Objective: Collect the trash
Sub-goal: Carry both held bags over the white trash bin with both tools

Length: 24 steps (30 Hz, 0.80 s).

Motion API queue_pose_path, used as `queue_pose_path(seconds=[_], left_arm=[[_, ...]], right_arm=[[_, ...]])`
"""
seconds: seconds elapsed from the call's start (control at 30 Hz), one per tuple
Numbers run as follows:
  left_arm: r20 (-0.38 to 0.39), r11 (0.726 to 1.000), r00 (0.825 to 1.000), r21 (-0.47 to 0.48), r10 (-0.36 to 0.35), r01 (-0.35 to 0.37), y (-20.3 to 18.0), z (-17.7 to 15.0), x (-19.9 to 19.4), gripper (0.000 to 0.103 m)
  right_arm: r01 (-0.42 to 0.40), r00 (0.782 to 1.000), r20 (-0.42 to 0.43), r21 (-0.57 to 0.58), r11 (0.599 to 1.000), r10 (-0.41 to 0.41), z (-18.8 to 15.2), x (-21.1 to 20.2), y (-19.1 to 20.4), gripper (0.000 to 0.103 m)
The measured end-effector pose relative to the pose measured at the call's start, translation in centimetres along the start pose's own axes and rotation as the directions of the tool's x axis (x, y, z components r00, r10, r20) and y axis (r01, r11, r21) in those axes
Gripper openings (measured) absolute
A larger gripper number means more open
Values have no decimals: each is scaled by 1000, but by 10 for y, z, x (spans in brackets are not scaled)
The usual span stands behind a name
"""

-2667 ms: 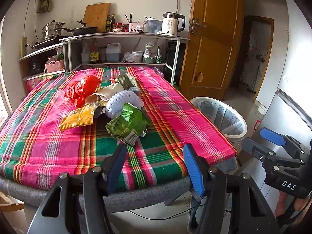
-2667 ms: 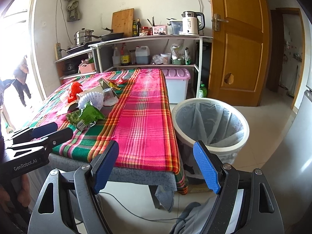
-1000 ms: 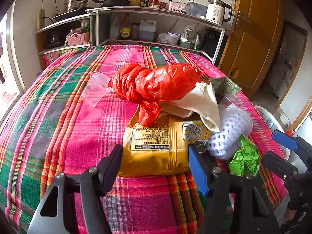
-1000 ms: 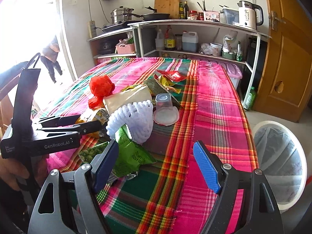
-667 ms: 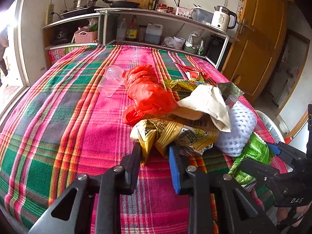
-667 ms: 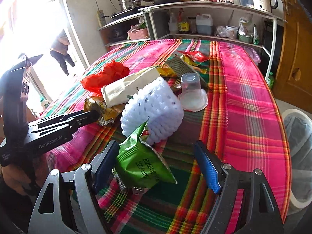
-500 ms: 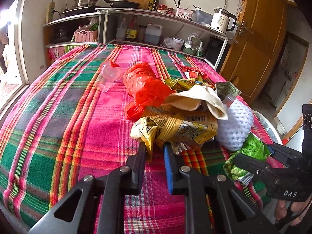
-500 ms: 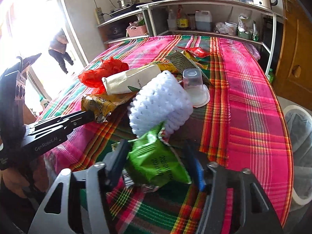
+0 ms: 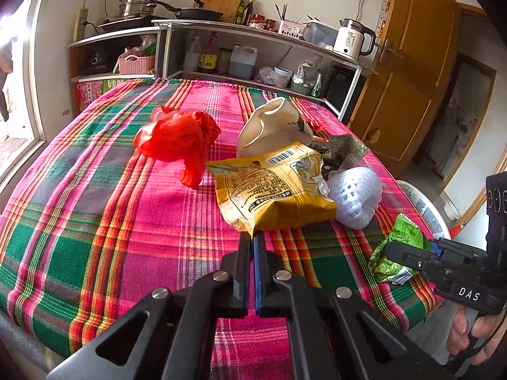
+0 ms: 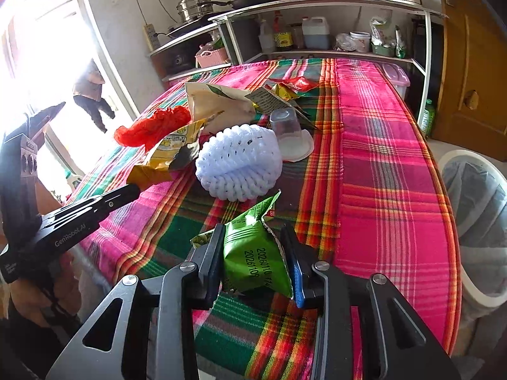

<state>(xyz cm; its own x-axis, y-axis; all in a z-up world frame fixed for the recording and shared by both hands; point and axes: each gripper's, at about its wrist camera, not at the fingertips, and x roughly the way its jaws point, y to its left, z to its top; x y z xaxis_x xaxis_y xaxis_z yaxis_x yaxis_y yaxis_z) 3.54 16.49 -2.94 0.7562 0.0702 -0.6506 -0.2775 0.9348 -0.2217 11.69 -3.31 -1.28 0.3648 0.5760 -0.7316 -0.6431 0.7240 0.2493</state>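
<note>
Both grippers have clamped shut — left gripper (image 9: 252,237) on yellow packet (image 9: 272,190), right gripper (image 10: 253,247) on green packet (image 10: 253,253).

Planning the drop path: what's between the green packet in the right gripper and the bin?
Right wrist view: only bare plaid tablecloth lies between the green packet and the lined bin off the table's edge.

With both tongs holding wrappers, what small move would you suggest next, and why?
Probably lift both clear of the pile and swing them toward the bin. The left tongs are shut on the yellow bag's corner, the right tongs on the green packet, and the lined bin stands open just past the table's right edge.
</note>
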Motion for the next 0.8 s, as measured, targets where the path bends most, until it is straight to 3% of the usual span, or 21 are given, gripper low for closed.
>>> queue_pose_path(seconds=[0.4, 0.8], left_arm=[[47, 999, 999, 42, -24, 22, -29, 8, -24, 1], [68, 980, 989, 161, -132, 120, -94, 31, -26, 1]], right_arm=[[-2, 997, 79, 39, 999, -1, 3, -32, -16, 35], [65, 983, 166, 112, 992, -84, 3, -75, -63, 35]])
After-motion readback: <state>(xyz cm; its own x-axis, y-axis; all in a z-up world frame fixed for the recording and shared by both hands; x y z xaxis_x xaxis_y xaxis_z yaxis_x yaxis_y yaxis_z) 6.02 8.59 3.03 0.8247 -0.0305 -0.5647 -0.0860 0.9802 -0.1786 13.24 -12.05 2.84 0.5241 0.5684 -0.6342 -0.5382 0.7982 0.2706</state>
